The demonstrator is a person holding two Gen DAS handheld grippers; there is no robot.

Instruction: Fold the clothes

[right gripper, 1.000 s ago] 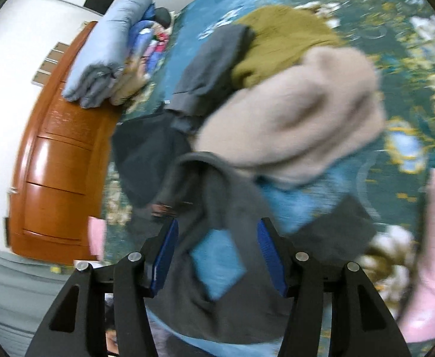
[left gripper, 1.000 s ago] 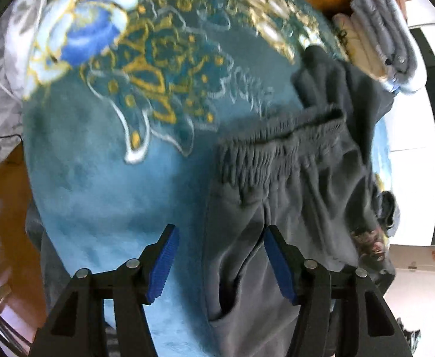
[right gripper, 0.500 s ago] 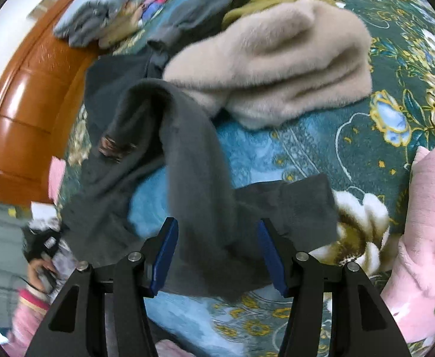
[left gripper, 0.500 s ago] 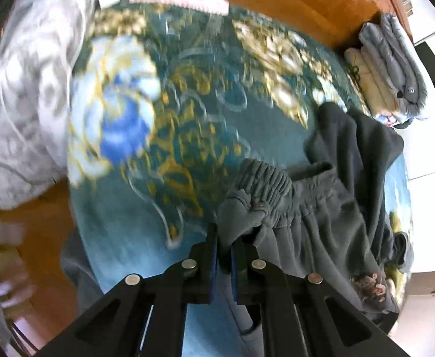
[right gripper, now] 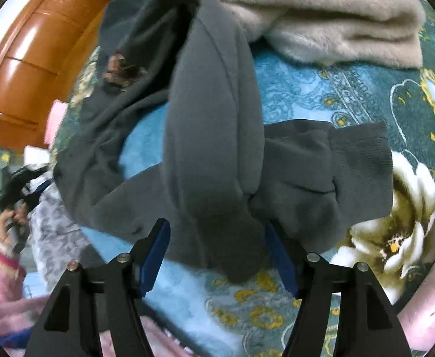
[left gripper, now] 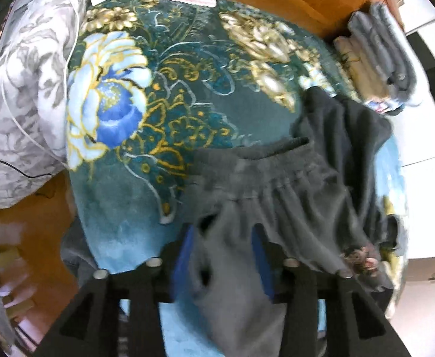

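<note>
left gripper (left gripper: 221, 263): jaws held apart, blue pads on either side of grey cloth, view blurred | right gripper (right gripper: 217, 260): jaws spread wide, nothing pinched | hand (right gripper: 9, 223): seen wrapped round the other gripper's handle, pink sleeve

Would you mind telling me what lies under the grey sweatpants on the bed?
Under the grey sweatpants lies the blue floral blanket, visible through a gap between the crossed legs. A beige fleece garment lies behind them. Anything beneath the fabric itself is covered.
</note>
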